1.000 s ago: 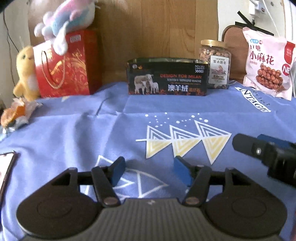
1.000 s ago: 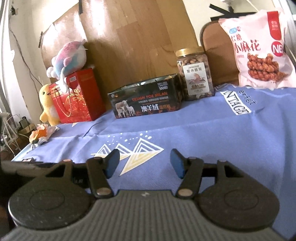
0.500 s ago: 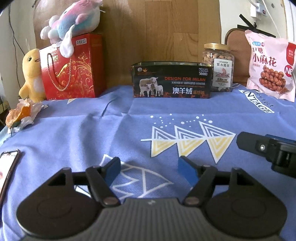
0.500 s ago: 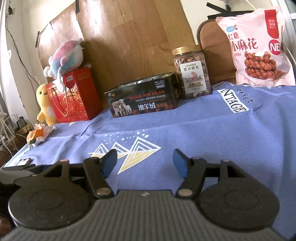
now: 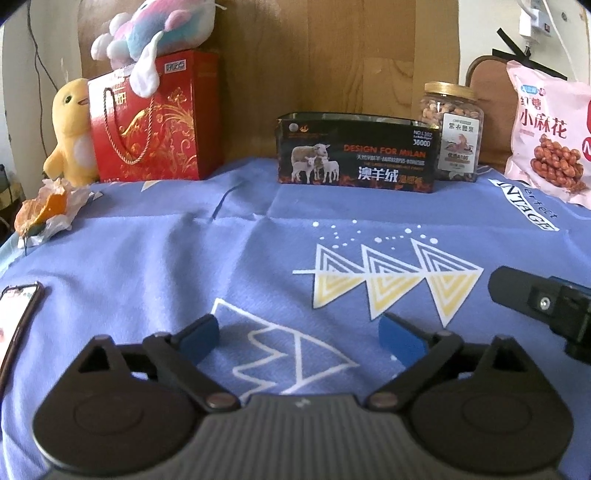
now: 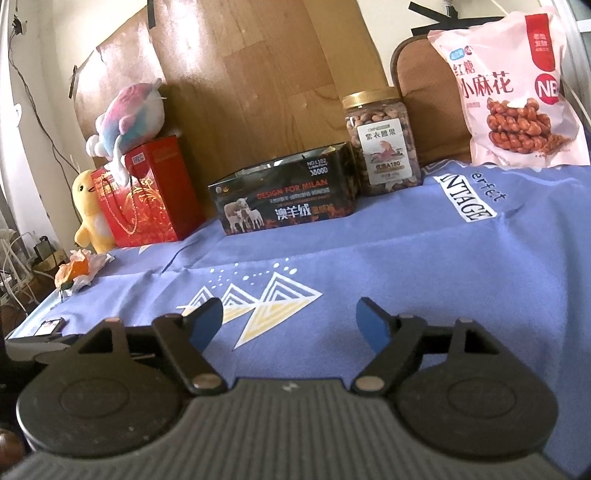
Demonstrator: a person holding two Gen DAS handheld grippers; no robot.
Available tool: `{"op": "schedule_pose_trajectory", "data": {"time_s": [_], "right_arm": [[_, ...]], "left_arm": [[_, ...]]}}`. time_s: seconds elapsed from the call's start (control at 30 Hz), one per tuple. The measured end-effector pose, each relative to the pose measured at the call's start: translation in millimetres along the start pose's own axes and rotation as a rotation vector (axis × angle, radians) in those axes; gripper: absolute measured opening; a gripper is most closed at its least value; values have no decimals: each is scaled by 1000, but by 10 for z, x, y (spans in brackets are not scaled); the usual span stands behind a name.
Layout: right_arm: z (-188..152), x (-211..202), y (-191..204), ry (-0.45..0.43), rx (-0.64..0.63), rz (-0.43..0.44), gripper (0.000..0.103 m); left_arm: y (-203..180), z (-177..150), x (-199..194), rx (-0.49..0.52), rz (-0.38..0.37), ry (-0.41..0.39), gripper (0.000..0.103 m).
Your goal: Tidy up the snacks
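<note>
A: Currently, what is seen, biggest first?

B: Blue tablecloth [image 5: 184,266] is spread over most of both frames. Wooden board [image 5: 314,55] is propped behind it, upper centre.

A: Snacks?

B: All are lined up along the far edge of the cloth. Pink snack bag [image 6: 506,85] is stood upper right in the right wrist view, leaned against a brown chair back [image 6: 424,92]. Black box [image 6: 288,199] is set at centre, top open. Nut jar [image 6: 380,147] with a gold lid is placed just beside the box's right end, between box and bag. Red gift bag [image 5: 155,118] is stood upper left in the left wrist view, with a pastel plush [image 5: 159,29] laid on top and a yellow duck plush [image 5: 70,129] just beside it on the left.

A: Tongs?

B: Left gripper [image 5: 299,336] is spread wide, lower centre; its jaws have just been opening, only cloth is seen between them. Right gripper [image 6: 290,321] is likewise spread apart, just been opening, nothing held. Each is hung over the near cloth, well apart from the snacks.

A: Small items?

B: Phone [image 5: 14,317] is laid at the left edge. Crumpled wrapper with orange peel [image 5: 48,214] is left at mid left.
</note>
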State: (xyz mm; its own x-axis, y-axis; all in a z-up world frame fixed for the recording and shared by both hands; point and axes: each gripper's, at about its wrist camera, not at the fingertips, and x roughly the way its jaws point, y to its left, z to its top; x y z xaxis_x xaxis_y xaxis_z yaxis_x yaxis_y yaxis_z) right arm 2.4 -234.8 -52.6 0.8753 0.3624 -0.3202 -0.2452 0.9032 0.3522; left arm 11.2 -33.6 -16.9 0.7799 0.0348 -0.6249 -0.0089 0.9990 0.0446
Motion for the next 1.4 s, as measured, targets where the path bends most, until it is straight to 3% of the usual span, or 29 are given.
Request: {"op": "schedule_pose_trajectory", "data": {"time_s": [0.1,0.77,1.03,1.2,1.4], "right_arm": [[-2,-14,-15,-7,7,10,89],[1,-18,-6,-8,15,19,91],[-24,-159,-25,-22,27,-8,92],[73,-325,-19,-50,53,8,92],[134,-473,53,-94,60,52,93]], "left_arm": [[5,4,12,0,2,8,103],[58,13,13,-8,-27,21,103],[21,-3,-189,35,41,-10,103],[-6,14,-306,41,17,16,103],[-110,-10,-464,90,25,-10,103]]}}
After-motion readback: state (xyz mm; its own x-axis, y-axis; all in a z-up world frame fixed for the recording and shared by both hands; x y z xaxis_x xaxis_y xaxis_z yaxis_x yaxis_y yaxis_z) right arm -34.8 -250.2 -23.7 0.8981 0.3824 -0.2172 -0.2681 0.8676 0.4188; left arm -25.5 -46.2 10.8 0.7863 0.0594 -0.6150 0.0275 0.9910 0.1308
